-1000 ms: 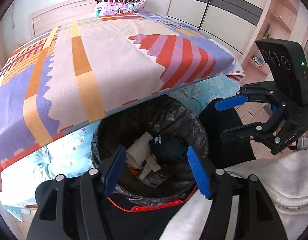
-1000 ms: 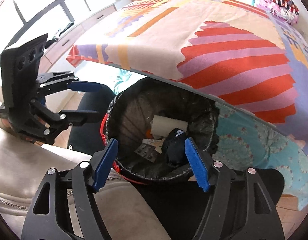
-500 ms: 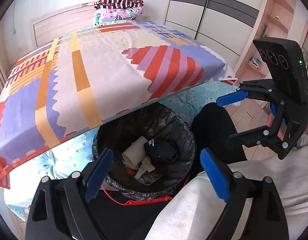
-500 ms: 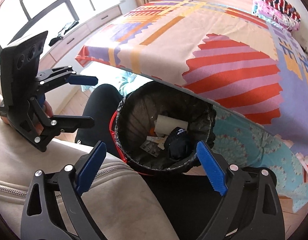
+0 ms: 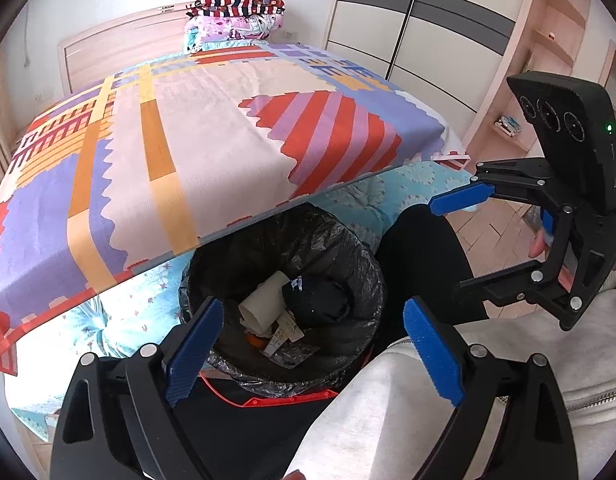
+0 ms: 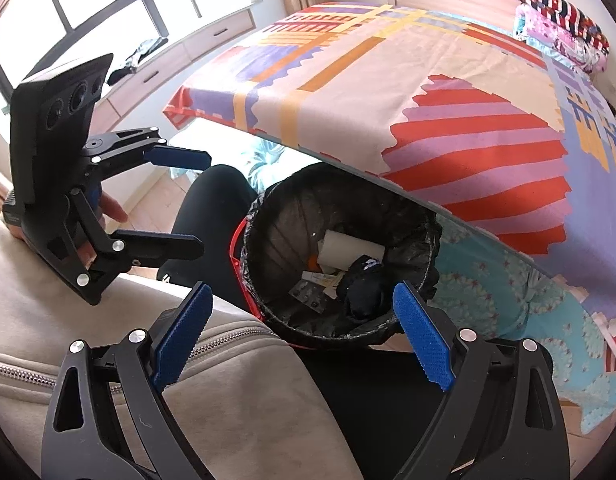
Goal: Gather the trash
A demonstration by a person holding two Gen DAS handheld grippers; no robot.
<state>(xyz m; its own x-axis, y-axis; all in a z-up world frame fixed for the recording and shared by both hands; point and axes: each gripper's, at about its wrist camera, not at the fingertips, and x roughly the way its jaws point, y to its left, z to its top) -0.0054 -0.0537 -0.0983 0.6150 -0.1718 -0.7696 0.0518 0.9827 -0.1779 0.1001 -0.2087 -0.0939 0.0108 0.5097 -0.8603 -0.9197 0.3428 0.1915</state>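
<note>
Both jaws have spread wide and empty above the black-lined round bin; its light, soft dark cloth wad, at two o'clock inside, suits pinching mid-fold.

Bedspread: red, lilac, orange, cream stripes. Bin liner: black. Gripper pads: blue. Sleeve: beige.

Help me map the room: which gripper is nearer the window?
Left. The left gripper sits on the window's side of the view; the right gripper is farther from it, aimed down at the trash bin.
</note>
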